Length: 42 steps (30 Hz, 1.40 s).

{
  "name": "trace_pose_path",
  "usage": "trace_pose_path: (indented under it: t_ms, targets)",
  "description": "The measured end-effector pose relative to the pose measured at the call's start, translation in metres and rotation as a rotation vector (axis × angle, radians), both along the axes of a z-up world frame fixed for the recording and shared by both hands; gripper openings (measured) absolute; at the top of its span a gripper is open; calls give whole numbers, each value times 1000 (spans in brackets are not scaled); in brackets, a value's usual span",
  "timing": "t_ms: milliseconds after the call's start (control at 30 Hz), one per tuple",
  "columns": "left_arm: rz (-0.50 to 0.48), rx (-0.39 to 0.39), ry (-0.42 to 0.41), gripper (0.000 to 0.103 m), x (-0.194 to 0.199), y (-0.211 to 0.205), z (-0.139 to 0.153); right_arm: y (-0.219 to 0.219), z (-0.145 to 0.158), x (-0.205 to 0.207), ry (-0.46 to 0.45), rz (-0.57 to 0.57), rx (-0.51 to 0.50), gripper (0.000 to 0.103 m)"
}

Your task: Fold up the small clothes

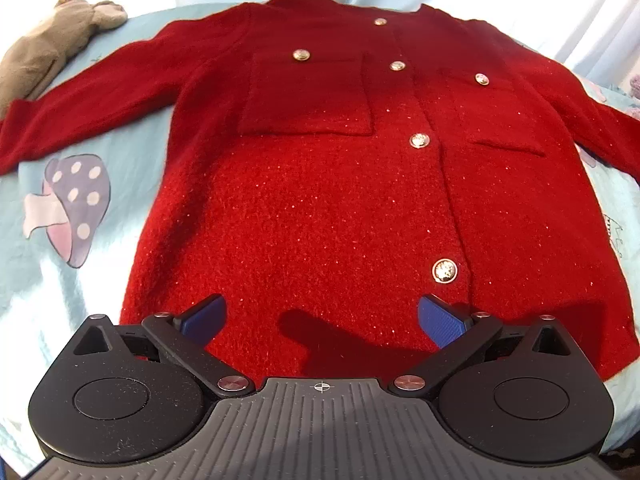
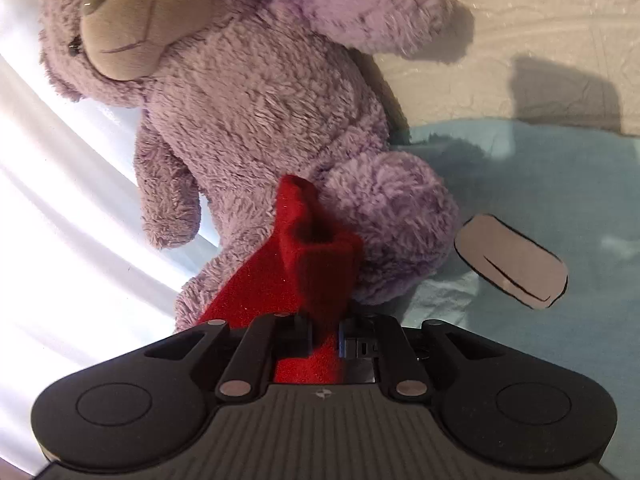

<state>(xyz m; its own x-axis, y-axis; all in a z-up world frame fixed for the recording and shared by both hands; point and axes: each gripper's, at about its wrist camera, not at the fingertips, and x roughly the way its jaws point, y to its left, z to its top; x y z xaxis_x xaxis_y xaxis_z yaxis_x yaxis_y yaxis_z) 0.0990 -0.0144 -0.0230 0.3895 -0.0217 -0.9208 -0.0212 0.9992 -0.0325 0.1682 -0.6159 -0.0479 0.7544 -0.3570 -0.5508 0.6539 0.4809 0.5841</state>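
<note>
A small red knit cardigan (image 1: 312,184) with gold buttons lies flat, front up, on a light blue sheet (image 1: 60,264). Its sleeves spread to both sides. My left gripper (image 1: 320,316) is open, its blue pads hovering just above the cardigan's bottom hem, holding nothing. In the right wrist view my right gripper (image 2: 324,338) is shut on a red sleeve cuff (image 2: 316,264), which stands up from between the fingers in front of a plush bear.
A purple plush bear (image 2: 256,112) sits right beyond the held cuff. A grey plush toy (image 1: 48,48) lies at the far left of the sheet. The sheet has a mushroom print (image 1: 72,204). White curtains hang behind.
</note>
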Motion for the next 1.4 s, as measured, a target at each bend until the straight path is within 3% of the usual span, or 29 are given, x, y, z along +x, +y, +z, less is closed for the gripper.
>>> trace_pose_path:
  t_ms: [133, 300, 467, 500, 533, 567, 600, 700, 833, 933, 1100, 1333, 1400]
  targets:
    - [13, -33, 16, 103, 12, 5, -1, 52, 50, 3, -6, 71, -251, 9]
    - [46, -48, -15, 103, 32, 12, 4, 177, 116, 16, -125, 359, -570, 10]
    - [62, -81, -122, 103, 52, 21, 27, 312, 115, 37, -215, 751, -656, 12]
    - [61, -76, -152, 103, 57, 22, 32, 337, 106, 41, -210, 824, -663, 15]
    - [58, -75, -184, 103, 62, 24, 37, 357, 96, 45, -185, 891, -663, 30]
    - [56, -78, -209, 103, 66, 26, 41, 375, 85, 51, -133, 958, -645, 52]
    - [51, -94, -228, 103, 74, 29, 44, 386, 76, 52, -99, 1003, -611, 58]
    - [47, -179, -248, 103, 98, 36, 45, 383, 56, 46, -65, 1034, -500, 62]
    - [26, -365, -259, 103, 140, 26, 40, 335, 44, 43, 7, 919, -374, 62]
    - [-53, -476, -245, 103, 172, -2, 32, 304, 33, 25, 47, 824, -284, 62]
    - [-153, -538, -134, 103, 221, -54, -6, 270, 11, -5, 88, 755, -198, 62]
    - [-119, -670, 9, 99, 245, -75, -56, 251, 10, -28, 86, 693, -182, 66]
    - [-116, -682, -6, 98, 247, -77, -57, 245, 11, -32, 93, 672, -183, 66]
